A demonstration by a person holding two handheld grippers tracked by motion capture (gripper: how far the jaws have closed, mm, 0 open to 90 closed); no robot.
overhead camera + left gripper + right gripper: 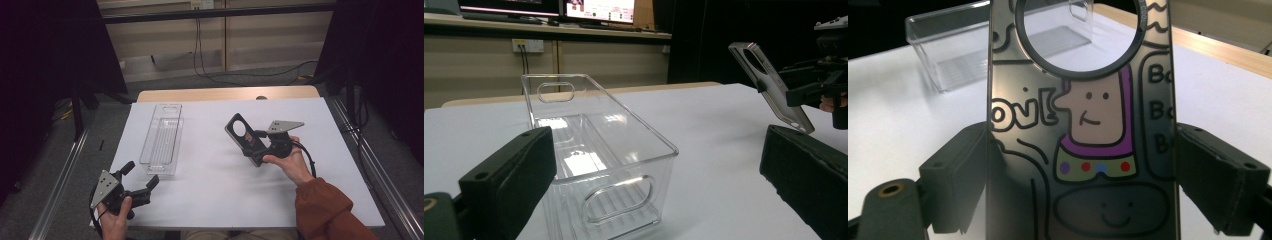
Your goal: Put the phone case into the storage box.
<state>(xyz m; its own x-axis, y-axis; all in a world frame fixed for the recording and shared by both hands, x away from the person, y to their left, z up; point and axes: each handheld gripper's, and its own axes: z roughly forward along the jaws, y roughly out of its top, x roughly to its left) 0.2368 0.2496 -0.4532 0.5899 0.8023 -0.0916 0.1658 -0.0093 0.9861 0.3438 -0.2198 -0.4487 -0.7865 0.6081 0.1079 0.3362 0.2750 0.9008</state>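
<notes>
Between the right gripper [256, 141] jaws sits a clamped phone case [1083, 130]; the left gripper [142, 177] gapes empty near the clear bin [162, 142].

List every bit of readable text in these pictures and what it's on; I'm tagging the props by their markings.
"ovl": partial cartoon lettering on the phone case, left of the drawn figure, cut off by the case's edge.
"Bo", "Bo", "B": stacked partial words at the case's right edge, cut off.
Small print on the case's camera ring: too small to read.
Monitor screens behind the table: blurred, unreadable.
Clear plastic bin: no text.
</notes>
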